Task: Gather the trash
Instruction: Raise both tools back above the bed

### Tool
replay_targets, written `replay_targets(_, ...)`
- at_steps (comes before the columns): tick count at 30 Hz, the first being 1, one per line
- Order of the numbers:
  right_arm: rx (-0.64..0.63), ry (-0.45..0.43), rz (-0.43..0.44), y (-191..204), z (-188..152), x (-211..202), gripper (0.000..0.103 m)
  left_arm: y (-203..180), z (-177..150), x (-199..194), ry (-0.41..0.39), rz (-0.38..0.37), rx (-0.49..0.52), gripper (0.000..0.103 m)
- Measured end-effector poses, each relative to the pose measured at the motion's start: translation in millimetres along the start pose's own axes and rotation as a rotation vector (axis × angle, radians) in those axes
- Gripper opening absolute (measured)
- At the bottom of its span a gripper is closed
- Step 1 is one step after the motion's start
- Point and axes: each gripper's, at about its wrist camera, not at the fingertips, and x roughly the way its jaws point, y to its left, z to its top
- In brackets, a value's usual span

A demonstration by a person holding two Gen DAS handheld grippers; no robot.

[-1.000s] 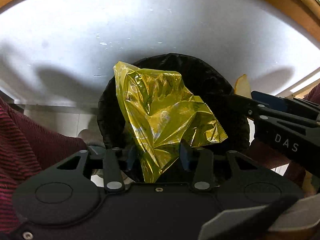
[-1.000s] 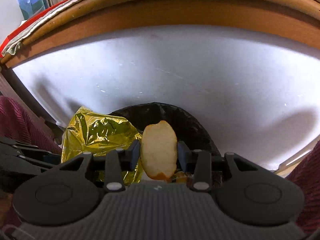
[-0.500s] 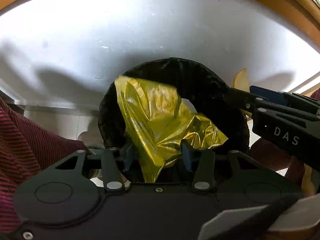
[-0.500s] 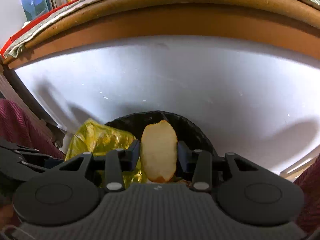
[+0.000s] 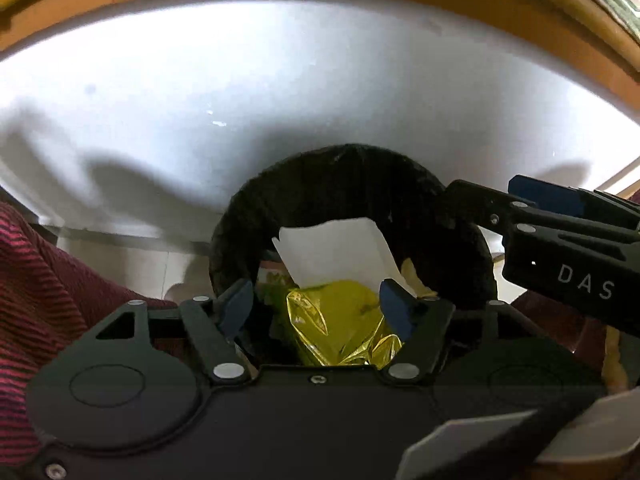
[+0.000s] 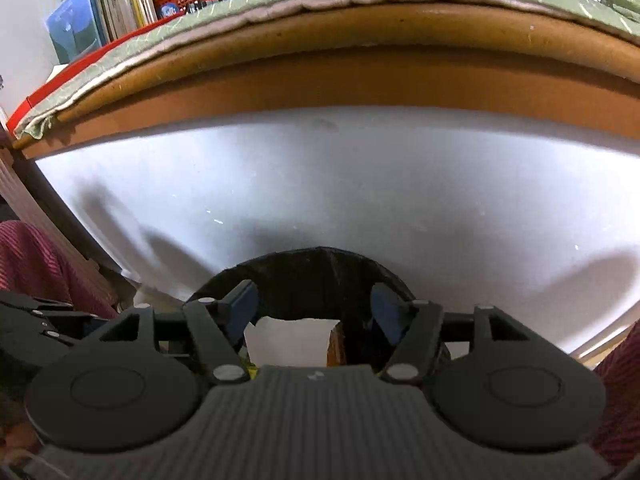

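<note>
Wrapper (image 5: 340, 320): crinkled yellow foil, inside black-lined bin (image 5: 352, 184) | white worktop (image 5: 280, 80) at 12 o'clock | left tool (image 5: 316, 308), right tool (image 6: 314, 308): jaws just opened, holding nothing

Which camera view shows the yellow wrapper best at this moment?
The left wrist view: the yellow wrapper lies crumpled inside the black bin, below white paper. In the right wrist view, only a tiny yellow sliver shows beside the gripper body.
</note>
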Motion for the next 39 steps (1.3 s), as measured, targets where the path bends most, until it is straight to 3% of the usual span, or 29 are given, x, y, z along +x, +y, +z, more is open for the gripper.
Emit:
replay_targets(6,-0.024,-0.076,0.04,4,15,-28,0.077,-1,7,-31,-0.068,-0.02,0.007,0.069)
replay_targets(20,-0.105,-0.383,0.039,-8,94,-112,0.085,11,62,-160,-0.476,-0.083,0.079,0.084)
replay_targets(28,-0.097,-0.452,-0.012,-27,139,-122,0.086,9,109,-174,-0.552,-0.049,0.08,0.084)
replay_targets(39,-0.038,-0.448,-0.05,-66,200,-94,0.09,7,189,-164,-0.632,-0.028,0.062,0.086)
